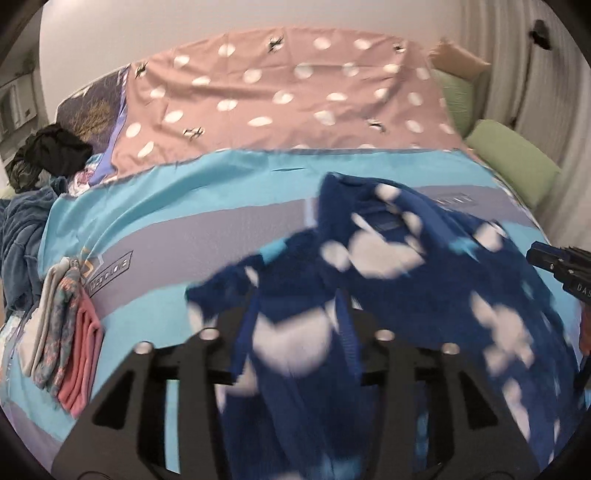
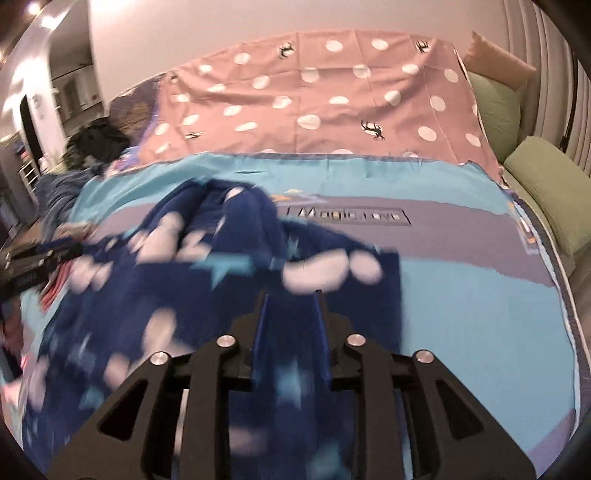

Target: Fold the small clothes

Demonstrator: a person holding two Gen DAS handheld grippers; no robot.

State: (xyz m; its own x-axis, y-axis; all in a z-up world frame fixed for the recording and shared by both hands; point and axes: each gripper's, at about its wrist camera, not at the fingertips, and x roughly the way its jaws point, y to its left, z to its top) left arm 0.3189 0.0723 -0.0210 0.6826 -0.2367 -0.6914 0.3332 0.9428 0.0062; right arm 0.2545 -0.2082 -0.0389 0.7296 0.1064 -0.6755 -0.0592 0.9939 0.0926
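Bed (image 2: 480,302) under turquoise-grey and pink dotted sheets (image 1: 280,96), green cushions (image 1: 517,162), plain pale wall (image 1: 221,22).

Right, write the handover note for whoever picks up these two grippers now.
Left hand-held gripper: jaws part open, blue cloud-print garment lying between and over the fingers; blur hides whether it is pinched.
Right hand-held gripper: jaws narrow, same garment's edge between the fingers; grip unclear.
Garment: rumpled and spread on the turquoise and grey sheet, not folded yet.
Done: a small stack of folded clothes sits at the left edge of the bed.
Left: flatten the blue garment, fold it, add it to the stack. A dark heap lies further back on the left.
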